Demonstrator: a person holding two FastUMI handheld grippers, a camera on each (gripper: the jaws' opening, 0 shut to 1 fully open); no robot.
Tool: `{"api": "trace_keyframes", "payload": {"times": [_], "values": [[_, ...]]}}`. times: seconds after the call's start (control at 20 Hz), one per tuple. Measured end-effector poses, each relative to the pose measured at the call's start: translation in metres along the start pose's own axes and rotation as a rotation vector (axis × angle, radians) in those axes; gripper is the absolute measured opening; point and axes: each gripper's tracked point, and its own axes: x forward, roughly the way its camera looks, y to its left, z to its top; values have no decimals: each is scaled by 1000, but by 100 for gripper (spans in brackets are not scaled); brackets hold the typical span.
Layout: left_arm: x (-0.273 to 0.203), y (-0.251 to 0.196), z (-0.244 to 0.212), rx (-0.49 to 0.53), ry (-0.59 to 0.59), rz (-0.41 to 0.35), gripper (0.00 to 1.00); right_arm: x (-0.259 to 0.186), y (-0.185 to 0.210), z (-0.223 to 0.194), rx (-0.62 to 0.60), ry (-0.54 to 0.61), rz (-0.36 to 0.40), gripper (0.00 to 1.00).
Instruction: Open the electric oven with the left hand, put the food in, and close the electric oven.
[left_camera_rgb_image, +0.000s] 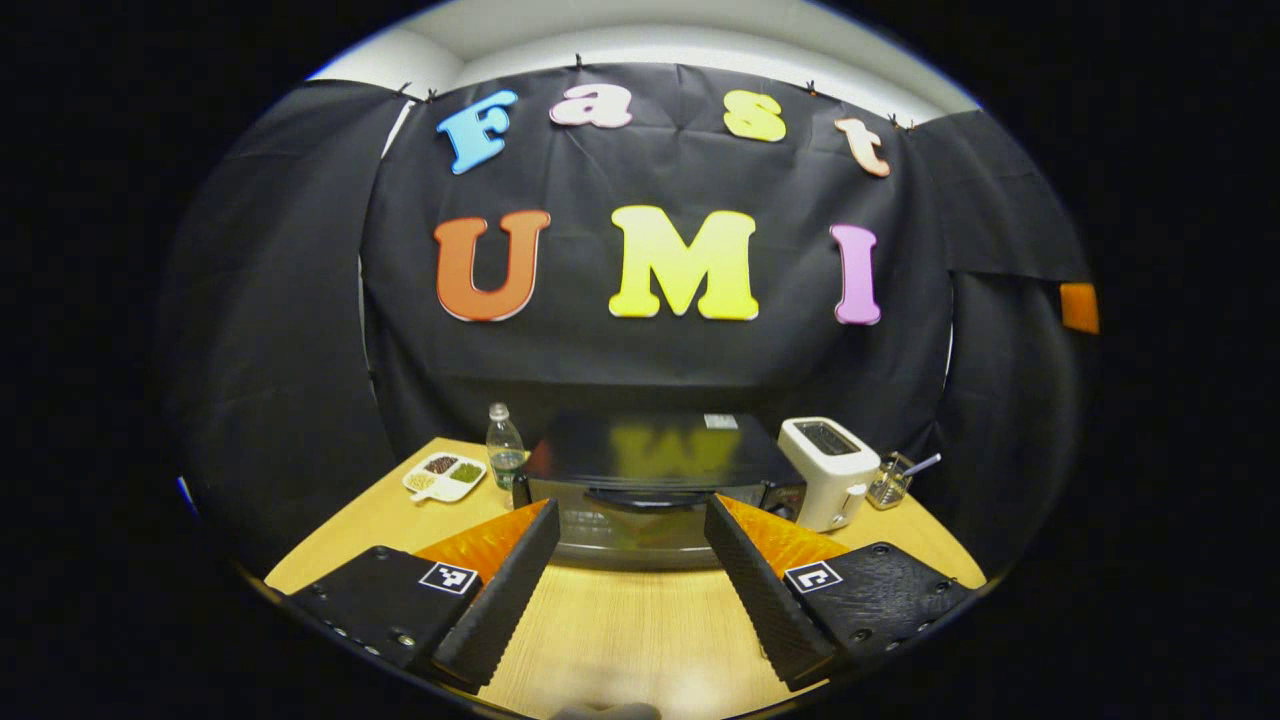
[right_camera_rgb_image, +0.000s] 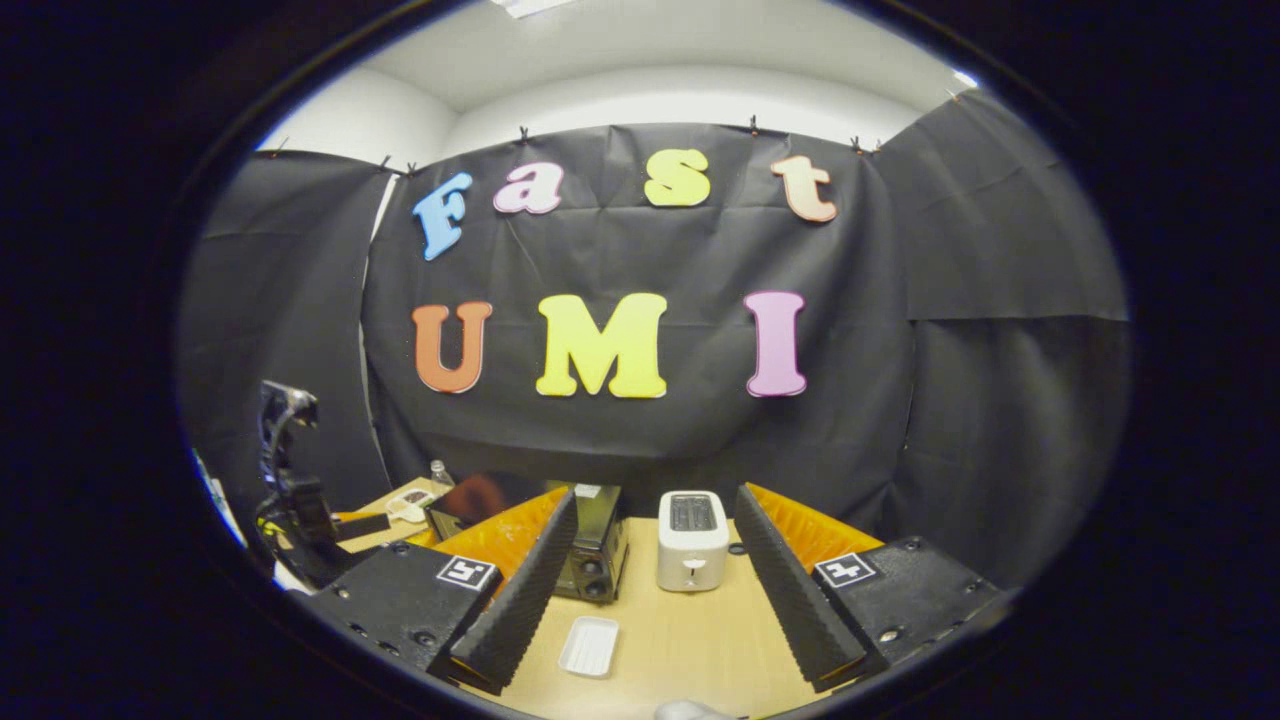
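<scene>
Oven (left_camera_rgb_image: 640, 480) door shut, lower front hidden behind spread left tongs (left_camera_rgb_image: 632, 530).

left gripper (left_camera_rgb_image: 632, 520): two wedge-shaped fingers with ribbed inner faces | flat textured mounting blocks with screws | a square black-and-white marker tag on each block || right gripper (right_camera_rgb_image: 655, 515): same wedge fingers, ribbed inner faces | screwed blocks, each with a square marker tag | left gripper's dark frame seen farther off in the right gripper view.
</scene>
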Motion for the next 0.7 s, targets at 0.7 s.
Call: {"api": "trace_keyframes", "payload": {"times": [0.7], "values": [[-133, 17, 127, 14, -261, -3, 92, -51, 13, 31, 1, -88, -47, 100]]}}
